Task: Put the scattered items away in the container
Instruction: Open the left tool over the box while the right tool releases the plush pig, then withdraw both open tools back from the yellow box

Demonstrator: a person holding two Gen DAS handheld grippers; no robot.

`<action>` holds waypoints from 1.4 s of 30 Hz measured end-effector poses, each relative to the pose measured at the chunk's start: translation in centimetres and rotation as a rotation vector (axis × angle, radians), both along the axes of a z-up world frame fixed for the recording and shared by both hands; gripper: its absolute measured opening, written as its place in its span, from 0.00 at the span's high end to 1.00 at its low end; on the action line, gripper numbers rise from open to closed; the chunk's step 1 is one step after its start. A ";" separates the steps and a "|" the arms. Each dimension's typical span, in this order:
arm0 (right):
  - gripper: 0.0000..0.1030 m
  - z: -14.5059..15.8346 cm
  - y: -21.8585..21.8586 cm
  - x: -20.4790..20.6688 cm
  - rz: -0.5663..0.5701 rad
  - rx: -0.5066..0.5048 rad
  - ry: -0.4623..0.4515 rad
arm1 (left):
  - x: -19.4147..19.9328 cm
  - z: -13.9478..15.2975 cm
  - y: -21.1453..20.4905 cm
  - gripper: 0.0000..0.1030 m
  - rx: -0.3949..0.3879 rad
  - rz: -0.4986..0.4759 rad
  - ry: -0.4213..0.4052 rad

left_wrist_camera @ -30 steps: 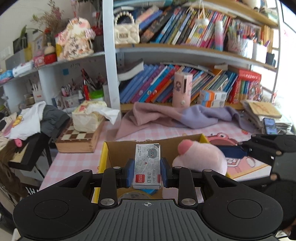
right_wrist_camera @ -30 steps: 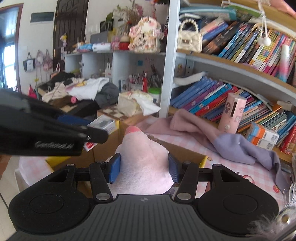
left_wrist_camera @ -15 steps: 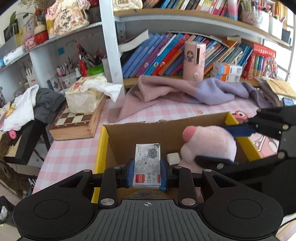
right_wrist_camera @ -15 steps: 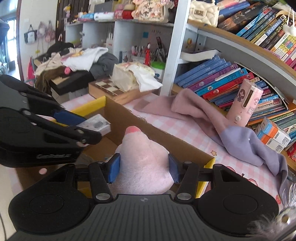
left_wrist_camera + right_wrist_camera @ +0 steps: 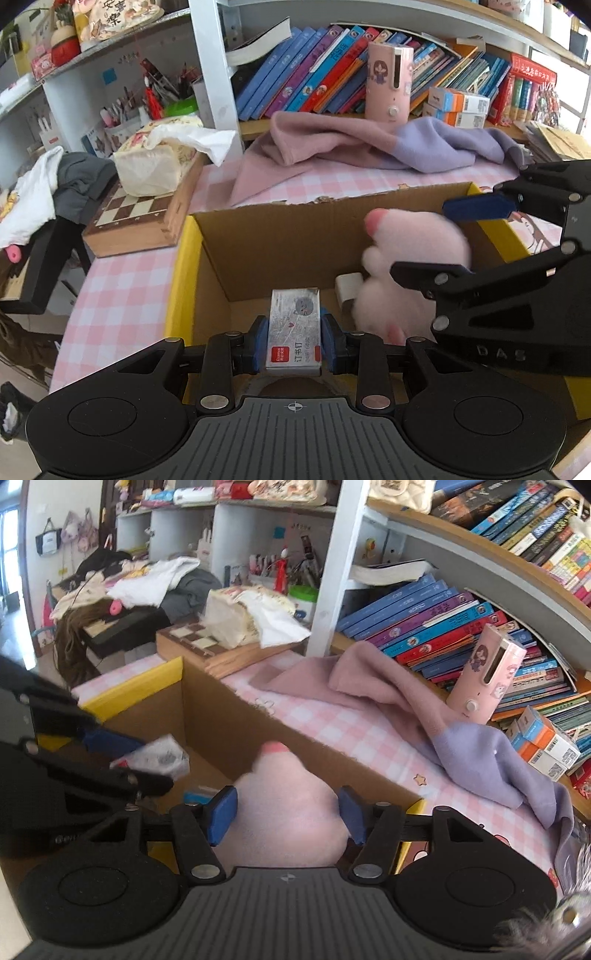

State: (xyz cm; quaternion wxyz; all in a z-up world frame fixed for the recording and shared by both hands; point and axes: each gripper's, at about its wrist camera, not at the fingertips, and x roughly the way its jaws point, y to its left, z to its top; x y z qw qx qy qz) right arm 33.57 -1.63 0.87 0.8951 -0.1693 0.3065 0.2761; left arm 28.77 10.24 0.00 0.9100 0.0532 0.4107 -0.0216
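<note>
An open cardboard box [image 5: 280, 236] with yellow flaps sits on the pink checked table; it also shows in the right wrist view [image 5: 225, 716]. My left gripper [image 5: 293, 341] is shut on a silver staple box [image 5: 294, 328] and holds it inside the cardboard box. My right gripper [image 5: 286, 818] is shut on a pink plush toy [image 5: 284, 808] and holds it inside the cardboard box at the right. The plush [image 5: 413, 251] and the right gripper's blue pad show in the left wrist view. A small white item [image 5: 347, 290] lies on the box floor.
A pink and purple cloth [image 5: 369, 151] lies behind the box. A chessboard case [image 5: 140, 218] with a tissue pack [image 5: 155, 166] stands at the back left. A pink cylinder [image 5: 389, 81] and books stand on the shelf.
Both grippers have moved down into the cardboard box with their items. The staple box and the plush now sit lower, near the box floor.
</note>
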 end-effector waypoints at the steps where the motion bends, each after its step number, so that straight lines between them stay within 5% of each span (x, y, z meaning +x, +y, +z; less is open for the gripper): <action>1: 0.37 0.3 -0.4 0.1 -0.010 0.026 0.003 | -0.2 0.2 0.0 0.65 -0.004 -0.001 -0.009; 8: 0.35 2.9 -3.1 -0.5 -0.081 0.166 0.009 | -3.1 3.5 0.7 0.25 -0.058 0.066 -0.204; 13: 0.35 5.1 -4.4 -2.4 -0.085 0.190 -0.076 | -5.3 5.7 0.8 0.20 -0.112 0.118 -0.303; 27: 0.32 8.5 -8.9 -9.4 -0.190 0.228 -0.286 | -13.0 9.2 -0.9 0.11 -0.063 0.145 -0.478; 42: 0.26 7.6 -13.6 -21.3 -0.277 0.195 -0.306 | -21.8 8.1 -4.0 0.11 -0.100 0.120 -0.451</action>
